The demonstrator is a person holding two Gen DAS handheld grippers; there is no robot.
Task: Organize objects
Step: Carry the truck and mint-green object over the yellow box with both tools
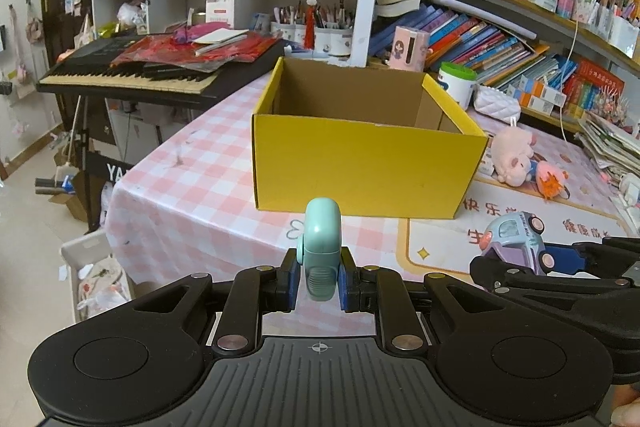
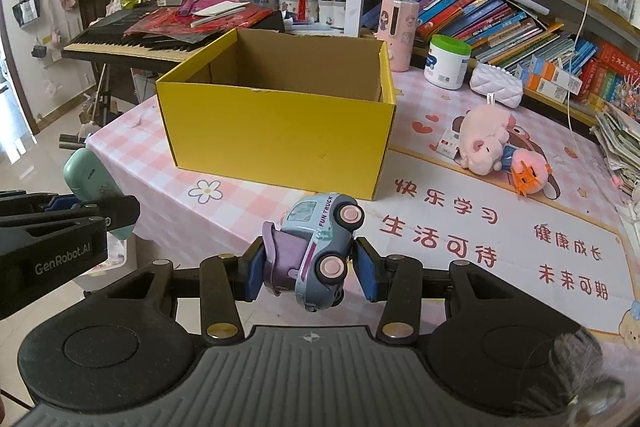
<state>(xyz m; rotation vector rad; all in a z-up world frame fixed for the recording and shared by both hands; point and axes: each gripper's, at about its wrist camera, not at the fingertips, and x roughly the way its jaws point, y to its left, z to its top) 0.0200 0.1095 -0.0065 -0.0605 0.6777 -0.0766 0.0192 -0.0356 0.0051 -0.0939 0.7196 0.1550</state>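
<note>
Cluttered desk (image 1: pixel 192 187), yellow box (image 1: pixel 360 171) apparently still empty: left gripper (image 1: pixel 319 281) clamped on mint gadget (image 1: pixel 322 251), right gripper (image 2: pixel 308 269) on toy truck (image 2: pixel 320 251), both near the box, undropped; plush (image 2: pixel 486 143) left at right.

We see a bench (image 2: pixel 168 187) covered with a pink checked cloth. A yellow box (image 2: pixel 276 123) stands open on it. Right of the box lie a pink plush toy (image 2: pixel 486 143) and a small card packet (image 2: pixel 448 143). Behind the box to its right stand a green-lidded tub (image 2: pixel 447 63), a pink canister (image 2: pixel 398 33) and a white quilted pouch (image 2: pixel 496 87).
</note>
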